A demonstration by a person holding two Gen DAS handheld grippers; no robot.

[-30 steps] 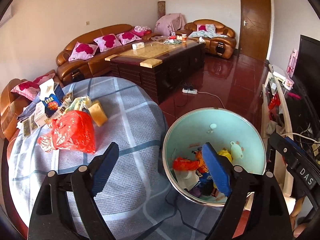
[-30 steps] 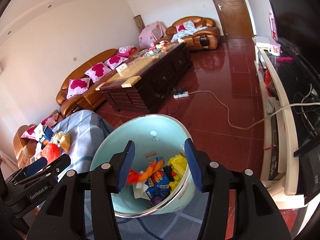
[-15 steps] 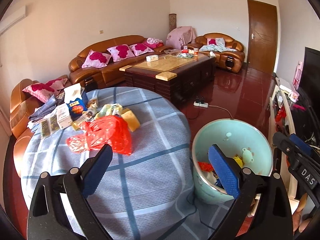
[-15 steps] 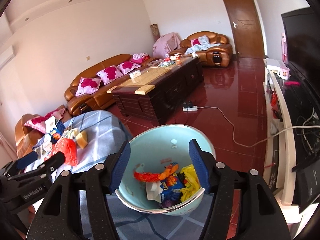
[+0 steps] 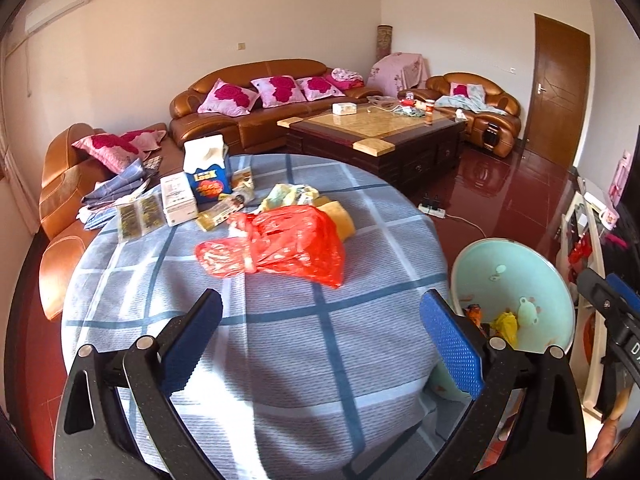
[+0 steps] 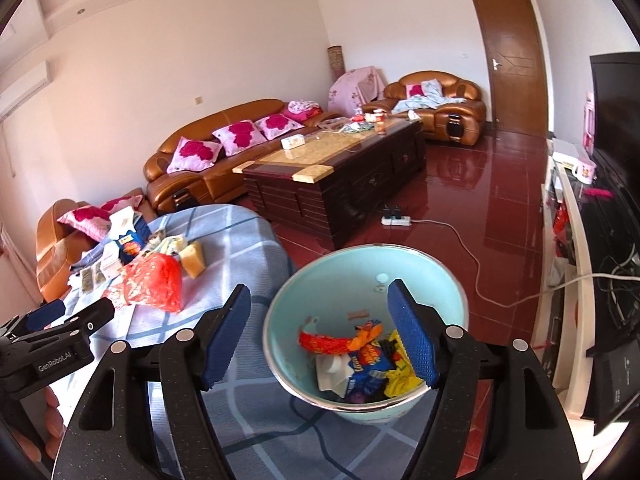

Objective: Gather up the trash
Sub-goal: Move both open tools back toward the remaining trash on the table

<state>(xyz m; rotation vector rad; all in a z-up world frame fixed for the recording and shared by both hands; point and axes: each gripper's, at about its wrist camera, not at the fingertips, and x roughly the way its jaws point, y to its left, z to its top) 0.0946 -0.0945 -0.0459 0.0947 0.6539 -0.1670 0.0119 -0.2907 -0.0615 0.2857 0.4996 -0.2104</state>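
Wrappers (image 6: pixel 362 354) already lie heaped in the pale green bin (image 6: pixel 448 292) beside the round table (image 5: pixel 300 360). Left gripper (image 5: pixel 320 340) gapes wide with nothing in it; right gripper (image 6: pixel 318 334) is spreading over the bin, bare too. Red bag (image 5: pixel 280 246) and packets (image 5: pixel 180 200) wait on the cloth, so plenty remains.

The right finger (image 6: pixel 412 340) hides part of the wrappers (image 6: pixel 368 356) in the bin (image 6: pixel 280 320) at lower centre.
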